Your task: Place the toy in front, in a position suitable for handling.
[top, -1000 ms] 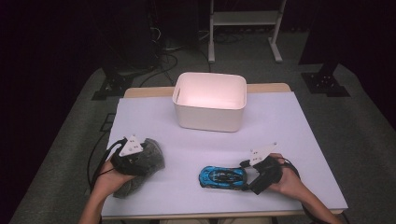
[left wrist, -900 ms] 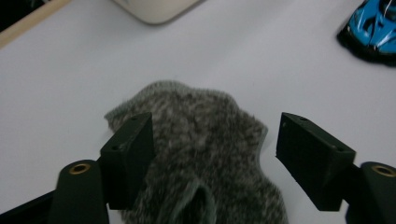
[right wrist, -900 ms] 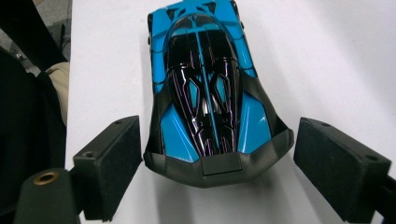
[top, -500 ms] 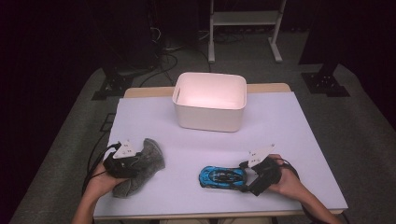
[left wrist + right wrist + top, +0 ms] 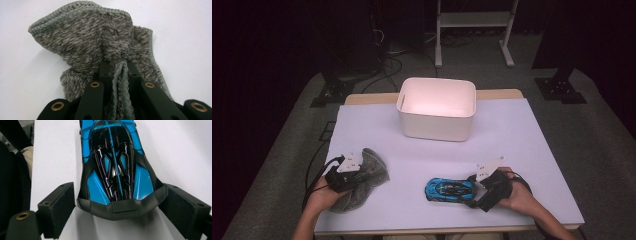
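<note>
A grey fuzzy cloth (image 5: 374, 169) lies crumpled at the front left of the white table. My left gripper (image 5: 358, 179) lies over it. Its jaws have just been closing and now pinch a bunched fold of the cloth (image 5: 87, 42) between the left gripper's (image 5: 120, 67) tips. A blue and black toy car (image 5: 447, 190) rests on the table at the front right, nose pointing left. My right gripper (image 5: 473, 193) sits behind it. In the right gripper view the car's (image 5: 112, 157) black tail lies between the pads of the right gripper (image 5: 120, 202), which stand wide and close to each side.
A white plastic bin (image 5: 434, 124) stands at the back middle of the table (image 5: 522, 140), open side up. A person's hands hold both grippers at the front edge. Beyond the table are dark floor, cables and a metal stand.
My left gripper has sunk a little onto the cloth and its jaws have closed on a fold, bunching the fabric. The right gripper and the car have not moved.
</note>
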The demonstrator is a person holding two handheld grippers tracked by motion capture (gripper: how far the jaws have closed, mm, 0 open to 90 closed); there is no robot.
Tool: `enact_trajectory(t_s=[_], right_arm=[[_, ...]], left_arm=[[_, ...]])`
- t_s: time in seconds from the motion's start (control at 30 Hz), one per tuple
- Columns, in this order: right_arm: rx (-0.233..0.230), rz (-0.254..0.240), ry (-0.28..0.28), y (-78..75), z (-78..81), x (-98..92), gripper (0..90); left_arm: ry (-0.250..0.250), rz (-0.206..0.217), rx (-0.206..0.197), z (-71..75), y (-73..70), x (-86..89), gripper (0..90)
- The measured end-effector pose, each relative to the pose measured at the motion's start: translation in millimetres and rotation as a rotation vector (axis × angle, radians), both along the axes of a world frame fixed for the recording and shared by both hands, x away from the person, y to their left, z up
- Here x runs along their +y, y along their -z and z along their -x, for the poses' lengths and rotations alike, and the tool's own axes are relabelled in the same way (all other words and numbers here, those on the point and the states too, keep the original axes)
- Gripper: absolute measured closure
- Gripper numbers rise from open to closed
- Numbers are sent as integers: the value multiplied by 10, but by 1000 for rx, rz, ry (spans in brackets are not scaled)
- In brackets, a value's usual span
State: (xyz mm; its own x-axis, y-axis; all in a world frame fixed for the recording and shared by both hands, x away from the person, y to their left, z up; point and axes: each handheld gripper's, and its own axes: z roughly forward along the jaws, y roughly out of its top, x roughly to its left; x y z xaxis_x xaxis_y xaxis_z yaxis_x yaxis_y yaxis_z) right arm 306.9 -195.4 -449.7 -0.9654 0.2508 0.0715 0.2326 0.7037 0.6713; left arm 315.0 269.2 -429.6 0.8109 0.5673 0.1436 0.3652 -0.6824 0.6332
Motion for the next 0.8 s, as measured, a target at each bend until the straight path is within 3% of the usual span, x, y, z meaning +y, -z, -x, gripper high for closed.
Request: enact_trajectory(t_s=[0.1, 0.27, 0.47, 0.53, 0.57, 0.6, 0.67, 0.7, 0.73, 0.8], right_arm=[[2, 2, -2, 11, -1, 8, 127], [17, 1, -12, 41, -21, 14, 140], [1, -11, -15, 30, -23, 5, 214], [-1, -17, -18, 36, -26, -1, 215], [1, -17, -17, 37, -26, -2, 216], [2, -15, -19, 35, -27, -2, 216], [3, -14, -21, 35, -32, 0, 217], [3, -14, -21, 35, -32, 0, 217], [1, -13, -25, 37, -35, 2, 219], [-2, -10, -27, 39, -35, 4, 223]], left_arm=[[11, 12, 1, 3, -40, -9, 800], [82, 41, 1, 39, -162, -138, 799], [226, 93, -7, 53, -306, -574, 798], [248, 93, -3, 49, -317, -654, 798], [294, 88, 6, 44, -329, -818, 798], [294, 88, 6, 44, -329, -818, 797], [368, 83, 18, 30, -323, -1055, 798], [368, 83, 18, 30, -323, -1055, 797], [405, 85, 27, 20, -298, -1208, 797], [422, 79, 32, 10, -288, -1275, 797]])
